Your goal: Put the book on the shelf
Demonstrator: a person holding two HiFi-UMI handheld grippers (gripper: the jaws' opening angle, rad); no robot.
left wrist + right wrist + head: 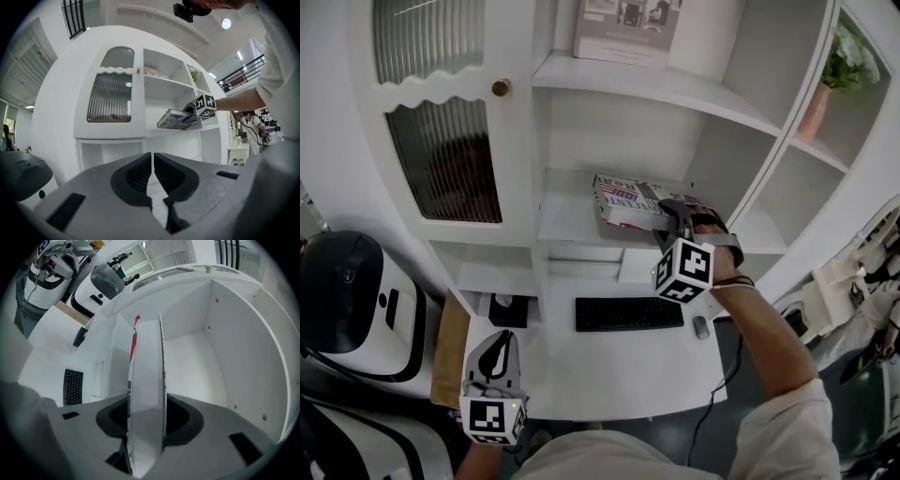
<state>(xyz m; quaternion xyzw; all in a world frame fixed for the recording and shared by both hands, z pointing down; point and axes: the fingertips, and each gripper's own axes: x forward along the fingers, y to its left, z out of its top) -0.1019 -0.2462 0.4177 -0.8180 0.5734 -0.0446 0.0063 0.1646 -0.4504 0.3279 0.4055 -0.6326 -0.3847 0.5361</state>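
The book [626, 201], with a flag-pattern cover, lies flat and partly inside the middle shelf compartment [572, 220] of the white cabinet. My right gripper [674, 218] is shut on its near right edge. In the right gripper view the book [147, 380] stands edge-on between the jaws, pointing into the white compartment [197, 357]. My left gripper [494, 351] hangs low at the desk's front left, shut with nothing in it; in its own view the pads [140, 173] nearly touch. From there the book [173, 119] shows far off at the shelf.
A keyboard [628, 313] and mouse [701, 327] lie on the white desk below the shelf. Another book [623, 30] stands on the upper shelf. A glass cabinet door [450, 159] is at left, a plant [842, 66] at right, white machines [356, 300] at far left.
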